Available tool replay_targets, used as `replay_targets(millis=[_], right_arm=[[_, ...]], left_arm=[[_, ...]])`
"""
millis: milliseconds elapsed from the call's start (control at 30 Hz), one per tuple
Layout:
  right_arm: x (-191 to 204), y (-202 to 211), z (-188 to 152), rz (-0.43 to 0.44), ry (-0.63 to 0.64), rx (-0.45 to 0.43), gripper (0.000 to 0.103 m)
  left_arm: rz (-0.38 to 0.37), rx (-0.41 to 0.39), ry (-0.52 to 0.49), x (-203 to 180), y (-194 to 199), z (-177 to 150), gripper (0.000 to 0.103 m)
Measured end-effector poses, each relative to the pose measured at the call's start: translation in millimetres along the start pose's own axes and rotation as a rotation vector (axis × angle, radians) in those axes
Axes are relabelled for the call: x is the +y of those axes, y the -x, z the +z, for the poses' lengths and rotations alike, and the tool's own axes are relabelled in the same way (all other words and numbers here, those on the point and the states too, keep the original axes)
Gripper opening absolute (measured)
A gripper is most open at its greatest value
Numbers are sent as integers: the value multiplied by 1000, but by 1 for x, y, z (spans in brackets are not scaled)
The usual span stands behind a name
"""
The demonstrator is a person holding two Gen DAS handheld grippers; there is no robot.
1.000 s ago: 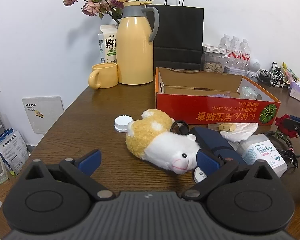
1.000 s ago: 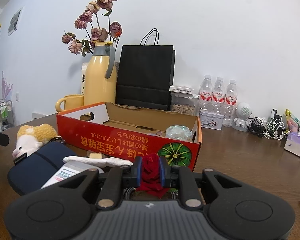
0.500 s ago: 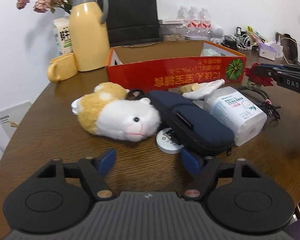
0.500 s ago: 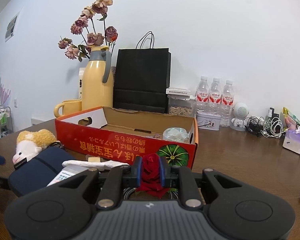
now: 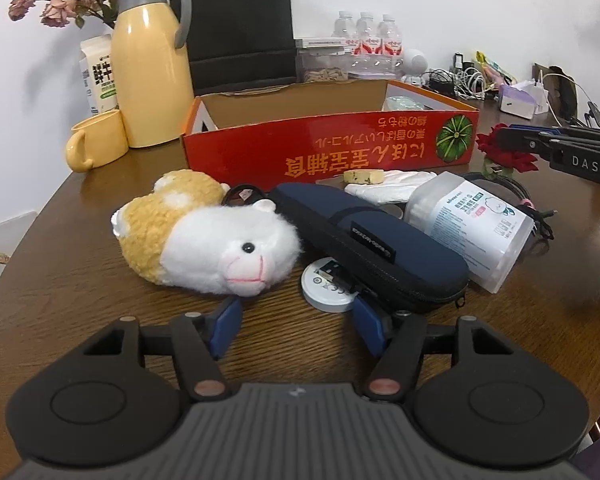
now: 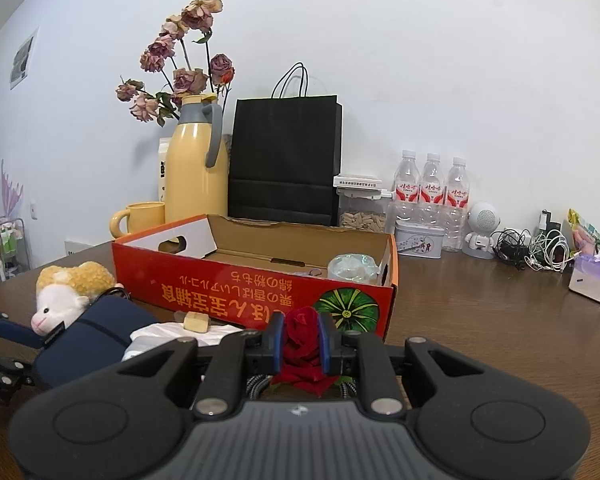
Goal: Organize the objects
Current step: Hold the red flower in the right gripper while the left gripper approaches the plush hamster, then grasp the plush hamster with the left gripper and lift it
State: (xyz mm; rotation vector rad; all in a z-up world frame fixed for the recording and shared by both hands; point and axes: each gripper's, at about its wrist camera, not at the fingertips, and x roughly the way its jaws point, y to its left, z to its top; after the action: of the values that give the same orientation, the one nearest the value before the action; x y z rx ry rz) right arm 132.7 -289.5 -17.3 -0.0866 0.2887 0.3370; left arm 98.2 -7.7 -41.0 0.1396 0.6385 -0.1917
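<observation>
The right gripper has its blue pads squeezed onto a red fabric rose, soft crumpled petals bulging out between and below them. It's sitting just in front of the right corner of the red cardboard box, the one with the glossy printed front and a green pumpkin graphic. The box is open on top, with plain brown card inside and a clear plastic thing tucked in its right end.

The left gripper has its jaws spread wide with nothing between them, low over the dark wooden table. Just past its tips is a flat round white tin, partly under a long navy zip case with a woven fabric shell. Touching the case on the left is a fluffy plush hamster, white face and curly tan back, lying on its side. On the other side of the case is a clear ribbed tub of cotton swabs on its side, and behind that a crumpled white plastic bag with a small pale block on top.
</observation>
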Motion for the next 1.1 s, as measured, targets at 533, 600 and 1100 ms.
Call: replay_targets(millis=[533, 600, 1100], right_arm=[[0, 1, 0, -4, 0, 0, 16], [-1, 0, 1, -5, -1, 1, 16], [-3, -1, 2, 6, -17, -2, 16]], left_arm=[[171, -104, 184, 24, 17, 33, 101], [208, -117, 223, 30, 12, 46, 103], [314, 65, 331, 71, -47, 61, 95]])
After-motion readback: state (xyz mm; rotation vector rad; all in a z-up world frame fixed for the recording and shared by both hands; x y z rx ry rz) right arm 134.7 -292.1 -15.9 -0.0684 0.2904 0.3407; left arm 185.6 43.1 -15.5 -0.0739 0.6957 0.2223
